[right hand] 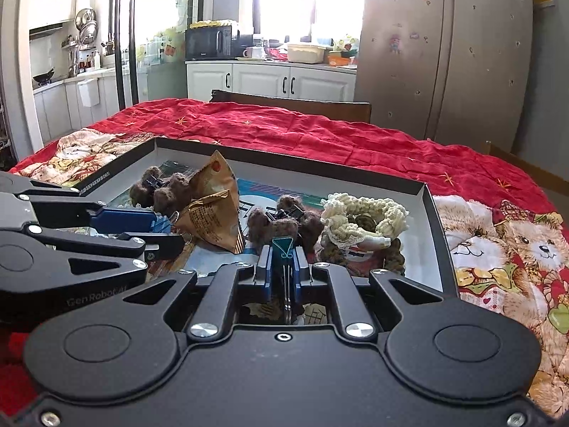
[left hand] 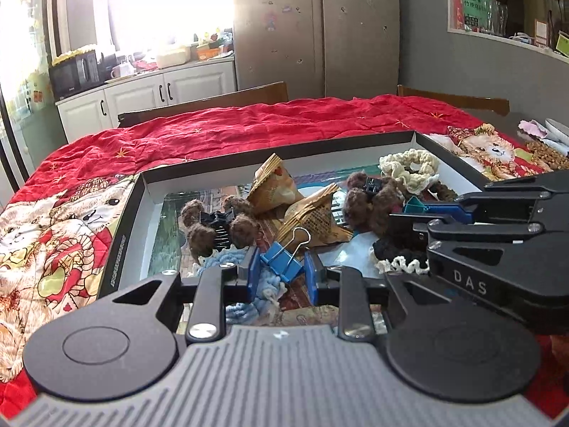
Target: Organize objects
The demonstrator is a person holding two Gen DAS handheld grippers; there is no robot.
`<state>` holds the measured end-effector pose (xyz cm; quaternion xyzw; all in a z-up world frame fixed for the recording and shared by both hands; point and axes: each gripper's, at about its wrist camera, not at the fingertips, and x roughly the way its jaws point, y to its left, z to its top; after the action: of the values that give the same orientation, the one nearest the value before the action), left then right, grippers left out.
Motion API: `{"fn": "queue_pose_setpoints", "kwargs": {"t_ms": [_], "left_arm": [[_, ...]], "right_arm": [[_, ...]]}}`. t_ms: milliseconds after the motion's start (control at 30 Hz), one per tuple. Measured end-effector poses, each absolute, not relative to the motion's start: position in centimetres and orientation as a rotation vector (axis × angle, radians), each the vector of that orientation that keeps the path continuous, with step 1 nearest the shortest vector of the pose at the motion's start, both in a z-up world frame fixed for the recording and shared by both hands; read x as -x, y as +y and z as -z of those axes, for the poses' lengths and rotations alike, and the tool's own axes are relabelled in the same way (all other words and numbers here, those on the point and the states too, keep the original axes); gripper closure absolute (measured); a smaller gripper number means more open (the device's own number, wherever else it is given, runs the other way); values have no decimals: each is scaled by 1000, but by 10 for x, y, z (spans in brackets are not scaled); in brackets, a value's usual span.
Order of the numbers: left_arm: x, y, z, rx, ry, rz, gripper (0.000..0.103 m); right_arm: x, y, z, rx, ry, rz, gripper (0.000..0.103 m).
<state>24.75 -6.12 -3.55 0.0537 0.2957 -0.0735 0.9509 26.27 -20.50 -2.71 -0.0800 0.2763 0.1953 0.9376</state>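
Blue binder clip (left hand: 282,261): inside the shallow box tray (left hand: 142,192), near edge, between the blue pads of the left gripper (left hand: 282,274). Silver wire handle raised, tilted toward the snack packets. Fingers (left hand: 253,272) of this gripper partly spread, one on each side of the clip; contact with the clip body cannot be determined. Light blue crocheted scrunchie (left hand: 249,284) directly beneath.

Teal binder clip (right hand: 283,249): pinched in the right gripper (right hand: 283,270), fingers (right hand: 264,270) pressed close on both sides of it, wire handles running back toward the camera. Held low over the tray interior, near the front edge.

Remaining tray contents:
- Two tan triangular snack packets (left hand: 313,213), leaning against each other at the centre.
- Black claw hair clip with brown pom-poms (left hand: 220,226), left of the packets.
- Second claw clip with brown pom-poms (right hand: 281,220), right of the packets.
- Cream crocheted scrunchie (right hand: 362,213), far right corner, resting on darker items.
- Black scrunchie with cream edging (left hand: 398,256), near right, partly hidden behind the right gripper in the left wrist view.

Tray position: on a red quilted cloth (left hand: 249,124) printed with teddy bears, covering the desk. Wooden chair backs (left hand: 220,101) beyond the far edge. Background: white cabinets (right hand: 270,80), black microwave (right hand: 211,42), steel refrigerator (left hand: 316,28).
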Motion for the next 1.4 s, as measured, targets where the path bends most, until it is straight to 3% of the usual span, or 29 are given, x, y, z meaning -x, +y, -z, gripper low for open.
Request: {"fn": "queue_pose_setpoints", "kwargs": {"t_ms": [133,200,267,300,500,767,1033,1233,1400], "left_arm": [[-247,-58,34,-83,606,156,63],[-246,-57,32,-68,609,164,53],[-245,-56,29,-58,608,167,49],[-243,-56,28,-56,605,167,49],[-231,-50,11,-38,588,136,41],[-196,-31,-20,-11,531,73,18],[-153,-20,-48,-13,492,69,13],[-118,-17,-61,-24,456,64,0],[-92,-13,-66,-10,449,57,0]], "right_arm": [[-264,-208,26,139,567,-393,89],[-264,-211,23,125,567,-393,84],[-263,-212,19,112,562,-392,72],[-262,-213,17,105,556,-393,70],[-250,-218,-3,68,523,-399,70],[-218,-225,-39,24,523,-409,62],[-163,-231,-77,20,480,-411,55],[-121,-234,-97,35,471,-400,51],[-89,-238,-96,34,479,-357,43]]}}
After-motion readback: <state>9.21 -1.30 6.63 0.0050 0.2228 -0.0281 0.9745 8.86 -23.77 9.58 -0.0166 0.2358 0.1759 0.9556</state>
